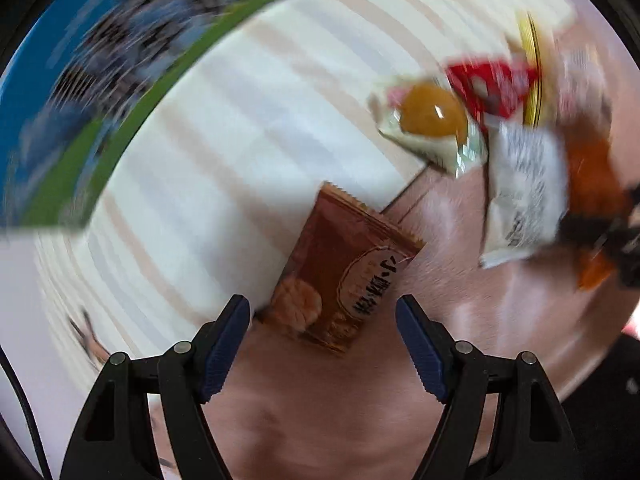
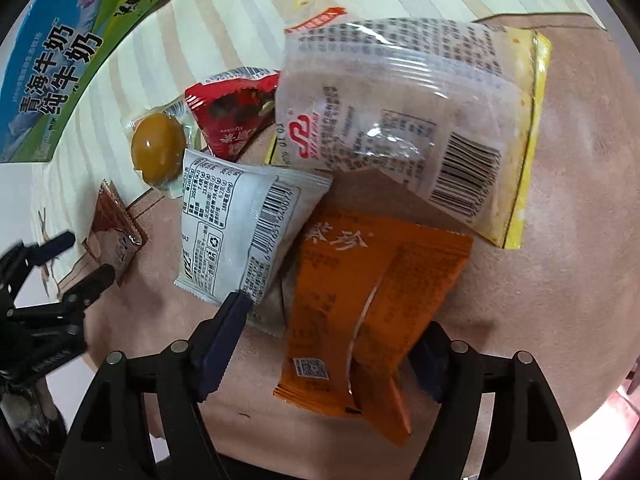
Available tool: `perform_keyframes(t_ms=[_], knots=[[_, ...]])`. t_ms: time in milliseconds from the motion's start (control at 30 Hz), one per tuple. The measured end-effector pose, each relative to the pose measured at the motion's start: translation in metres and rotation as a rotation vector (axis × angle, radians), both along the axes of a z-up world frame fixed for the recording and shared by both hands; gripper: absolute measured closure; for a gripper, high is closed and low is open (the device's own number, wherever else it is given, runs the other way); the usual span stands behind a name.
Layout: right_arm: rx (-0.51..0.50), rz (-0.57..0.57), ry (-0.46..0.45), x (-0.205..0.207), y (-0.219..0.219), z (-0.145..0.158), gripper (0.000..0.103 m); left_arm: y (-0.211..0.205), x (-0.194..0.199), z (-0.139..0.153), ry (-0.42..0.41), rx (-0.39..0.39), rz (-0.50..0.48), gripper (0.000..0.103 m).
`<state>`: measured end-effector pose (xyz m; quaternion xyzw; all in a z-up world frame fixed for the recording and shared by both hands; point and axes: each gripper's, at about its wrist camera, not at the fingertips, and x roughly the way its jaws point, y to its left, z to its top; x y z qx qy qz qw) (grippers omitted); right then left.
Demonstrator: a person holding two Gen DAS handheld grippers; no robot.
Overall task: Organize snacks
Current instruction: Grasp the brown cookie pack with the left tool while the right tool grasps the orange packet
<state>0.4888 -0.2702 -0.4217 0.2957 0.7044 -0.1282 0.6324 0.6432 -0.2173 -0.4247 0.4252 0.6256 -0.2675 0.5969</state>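
A heap of snack packets lies on a pink surface. In the right wrist view my right gripper [image 2: 336,344] stands open around an orange packet [image 2: 360,300]; next to it lie a white packet [image 2: 244,224], a large clear and yellow bag [image 2: 404,120], a red packet [image 2: 236,112] and a sealed brown egg [image 2: 158,148]. My left gripper [image 1: 323,320] is open and empty just in front of a brown biscuit packet [image 1: 344,268]. It also shows at the left of the right wrist view [image 2: 84,256], beside the same brown packet [image 2: 114,236].
A blue and green milk carton [image 2: 52,60] lies at the far left on a striped cloth [image 2: 208,20]. The left wrist view is motion blurred; it shows the carton [image 1: 80,92], egg [image 1: 432,110], red packet [image 1: 488,80] and white packet [image 1: 524,188].
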Motion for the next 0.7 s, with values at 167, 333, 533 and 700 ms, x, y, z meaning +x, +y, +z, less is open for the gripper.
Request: perform_keyframes(t_ms=[167,333,533,700], knots=[[-0.031,-0.003,-0.001,0.005,0.007,-0.003,0.031,-0.017,-0.004,-0.029,-0.02,0.062,-0.076,0.029],[-0.067,0.084,0.0,0.004,0.02,0.0,0.055,0.019,0.03,-0.014,0.069,-0.051,0.253,0.034],[-0.092,0.181,0.054,-0.004,0.026,0.004,0.055,0.074,0.047,-0.017,0.271,-0.165,0.715,0.036],[-0.07,0.116,0.054,0.003,0.019,-0.007,0.045,0.093,0.045,-0.027,0.292,-0.193,0.758,0.035]])
